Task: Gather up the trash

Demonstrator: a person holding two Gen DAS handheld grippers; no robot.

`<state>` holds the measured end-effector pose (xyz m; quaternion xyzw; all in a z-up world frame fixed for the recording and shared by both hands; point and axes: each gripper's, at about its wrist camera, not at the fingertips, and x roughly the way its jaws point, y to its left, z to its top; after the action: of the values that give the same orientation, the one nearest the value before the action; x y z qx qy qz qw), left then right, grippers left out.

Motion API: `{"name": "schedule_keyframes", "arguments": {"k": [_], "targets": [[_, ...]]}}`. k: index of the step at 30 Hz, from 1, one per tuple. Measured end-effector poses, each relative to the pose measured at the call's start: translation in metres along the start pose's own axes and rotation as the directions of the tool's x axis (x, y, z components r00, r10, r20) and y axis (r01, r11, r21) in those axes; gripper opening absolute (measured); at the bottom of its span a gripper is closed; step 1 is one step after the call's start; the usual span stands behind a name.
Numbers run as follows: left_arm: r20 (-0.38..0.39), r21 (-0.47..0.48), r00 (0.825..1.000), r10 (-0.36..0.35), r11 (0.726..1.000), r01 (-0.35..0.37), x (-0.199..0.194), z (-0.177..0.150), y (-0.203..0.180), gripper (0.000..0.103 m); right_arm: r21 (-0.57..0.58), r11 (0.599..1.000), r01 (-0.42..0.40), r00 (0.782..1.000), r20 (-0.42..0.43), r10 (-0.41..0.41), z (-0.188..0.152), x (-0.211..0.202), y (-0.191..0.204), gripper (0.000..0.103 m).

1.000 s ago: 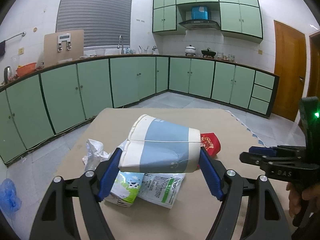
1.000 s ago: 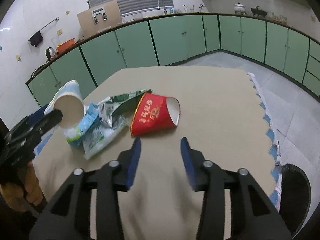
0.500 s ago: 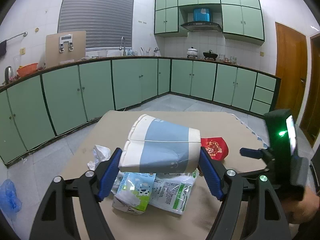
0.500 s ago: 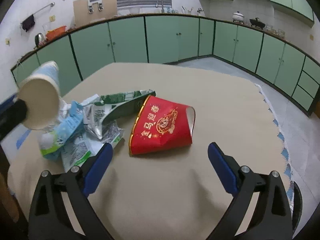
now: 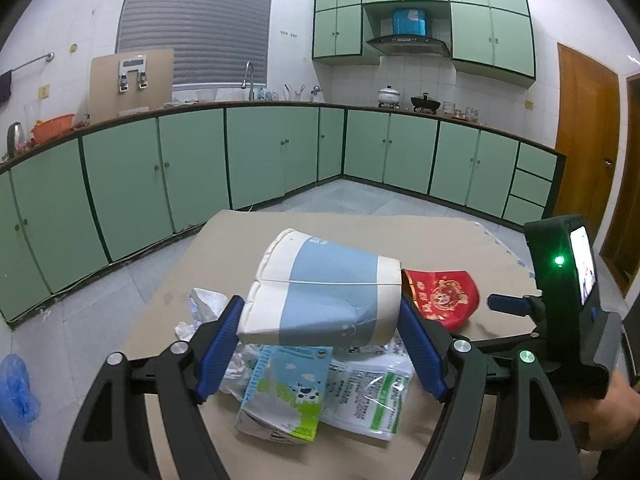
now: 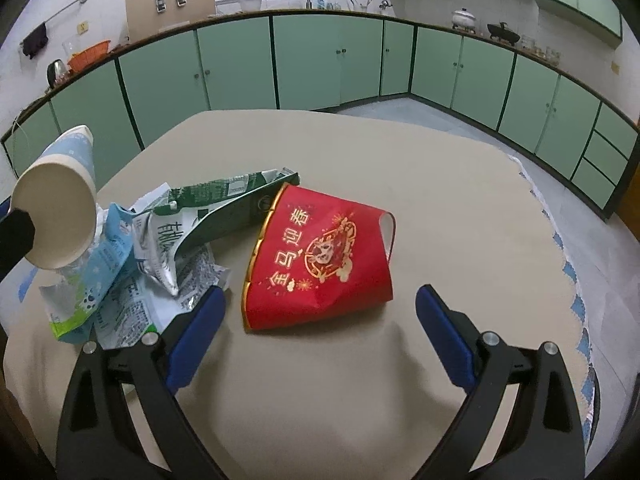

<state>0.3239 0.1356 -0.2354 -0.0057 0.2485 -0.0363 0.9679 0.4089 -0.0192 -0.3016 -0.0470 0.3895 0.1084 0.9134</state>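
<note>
1. We take the red paper cup as our landmark. It lies on its side, flattened, on the tan tabletop. The right wrist view shows its gold print and its mouth turned away from the camera.
2. The left gripper holds a blue-and-white paper cup sideways, both blue pads pressed on its dented wall, lifted clear above the litter. The right wrist view shows this same cup at far left of the red cup, base toward the camera, with only a dark tip of the left gripper under it.
3. The right gripper stands wide, nothing between its fingers; its jaws have just been opening. It hangs just on the near side of the red cup and does not touch it.
4. Only the left wrist view shows the right gripper from outside: its black body with a green light and a small screen, right of the red cup, and the person's hand on the handle.
5. Left of the red cup lies a heap: a flattened green carton touching the cup's rim, a silver-lined wrapper, a blue milk carton with a cow print and a white printed pouch. Crumpled white paper sits at the heap's far left.
6. In the left wrist view the held cup hides part of the red cup and much of the heap.
7. Around: green kitchen cabinets and a brown door.
</note>
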Motion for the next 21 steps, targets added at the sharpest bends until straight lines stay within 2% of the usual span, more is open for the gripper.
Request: {"name": "schedule_keyframes", "arguments": {"k": [10, 12, 13, 19, 21], "targets": [[-0.068, -0.01, 0.998, 0.001, 1.0, -0.001, 0.023, 0.002, 0.008, 0.075, 0.008, 1.0, 0.025, 0.999, -0.026, -0.024, 0.004, 0.008, 0.003, 0.093], [-0.072, -0.003, 0.997, 0.003, 1.0, -0.003, 0.024, 0.002, 0.007, 0.075, 0.021, 1.0, 0.015, 0.999, -0.031, -0.014, 0.004, 0.01, 0.001, 0.08], [-0.072, -0.002, 0.997, 0.002, 1.0, -0.002, 0.024, 0.002, 0.007, 0.075, 0.033, 0.999, -0.005, 0.999, -0.047, 0.006, 0.003, 0.011, -0.001, 0.068], [-0.071, -0.003, 0.997, 0.002, 1.0, -0.002, 0.023, 0.003, 0.005, 0.075, 0.091, 0.995, -0.049, 0.998, -0.042, 0.053, 0.007, 0.005, -0.018, 0.05], [-0.067, -0.001, 0.998, 0.003, 1.0, -0.003, 0.021, 0.004, 0.004, 0.075, 0.101, 0.993, -0.062, 0.996, -0.05, 0.067, 0.007, 0.005, -0.021, 0.049]]}}
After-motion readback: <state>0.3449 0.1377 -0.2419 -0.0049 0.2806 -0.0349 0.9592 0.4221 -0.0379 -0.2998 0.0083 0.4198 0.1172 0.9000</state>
